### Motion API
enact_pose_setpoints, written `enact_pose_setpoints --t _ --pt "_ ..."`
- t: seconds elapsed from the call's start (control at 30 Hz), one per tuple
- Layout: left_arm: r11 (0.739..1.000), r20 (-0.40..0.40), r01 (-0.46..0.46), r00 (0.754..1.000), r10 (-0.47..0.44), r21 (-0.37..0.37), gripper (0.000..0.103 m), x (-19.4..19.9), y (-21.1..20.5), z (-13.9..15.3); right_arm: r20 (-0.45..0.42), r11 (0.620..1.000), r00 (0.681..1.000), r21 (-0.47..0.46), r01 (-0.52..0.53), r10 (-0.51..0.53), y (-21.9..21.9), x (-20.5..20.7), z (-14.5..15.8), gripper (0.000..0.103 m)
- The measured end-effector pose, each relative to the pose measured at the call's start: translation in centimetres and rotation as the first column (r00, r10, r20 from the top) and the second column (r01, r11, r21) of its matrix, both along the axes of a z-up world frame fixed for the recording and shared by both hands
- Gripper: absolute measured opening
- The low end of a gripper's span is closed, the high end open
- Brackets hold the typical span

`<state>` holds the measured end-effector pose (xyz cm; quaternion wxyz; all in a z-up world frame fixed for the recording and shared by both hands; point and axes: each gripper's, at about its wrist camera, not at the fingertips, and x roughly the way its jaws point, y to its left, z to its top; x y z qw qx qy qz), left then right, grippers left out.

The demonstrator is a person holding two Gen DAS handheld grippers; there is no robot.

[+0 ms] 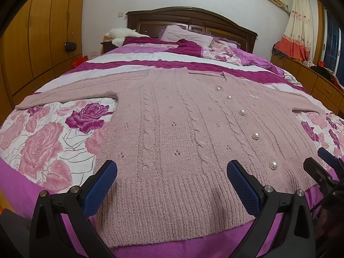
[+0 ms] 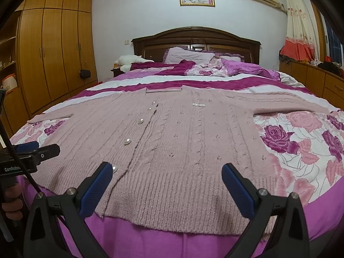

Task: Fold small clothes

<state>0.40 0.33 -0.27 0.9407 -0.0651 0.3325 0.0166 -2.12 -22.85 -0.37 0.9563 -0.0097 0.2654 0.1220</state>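
A pale pink cable-knit cardigan (image 1: 176, 124) with pearl buttons (image 1: 255, 135) lies flat and face up on the bed, sleeves spread to both sides, hem toward me. It also shows in the right wrist view (image 2: 185, 142). My left gripper (image 1: 172, 169) is open and empty, hovering over the hem's left half. My right gripper (image 2: 167, 172) is open and empty over the hem's right half. The right gripper shows at the right edge of the left wrist view (image 1: 322, 167), and the left gripper shows at the left edge of the right wrist view (image 2: 36, 150).
The bed has a rose-print sheet (image 1: 43, 142) and a magenta striped blanket (image 1: 150, 64), with pillows (image 1: 185, 34) by the dark headboard (image 1: 193, 19). Wooden wardrobes (image 2: 51, 49) stand left, low cabinets (image 2: 322, 81) and a curtain right.
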Motion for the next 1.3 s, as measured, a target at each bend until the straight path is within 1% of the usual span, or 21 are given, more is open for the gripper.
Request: enact_pose_setpoints --t 1.3 --pt "1.000 -0.006 0.005 1.000 -0.005 0.003 0.085 0.07 0.09 -0.32 -0.015 1.000 1.000 0.002 -0.012 0.012 0.15 0.08 -0.22 0.103"
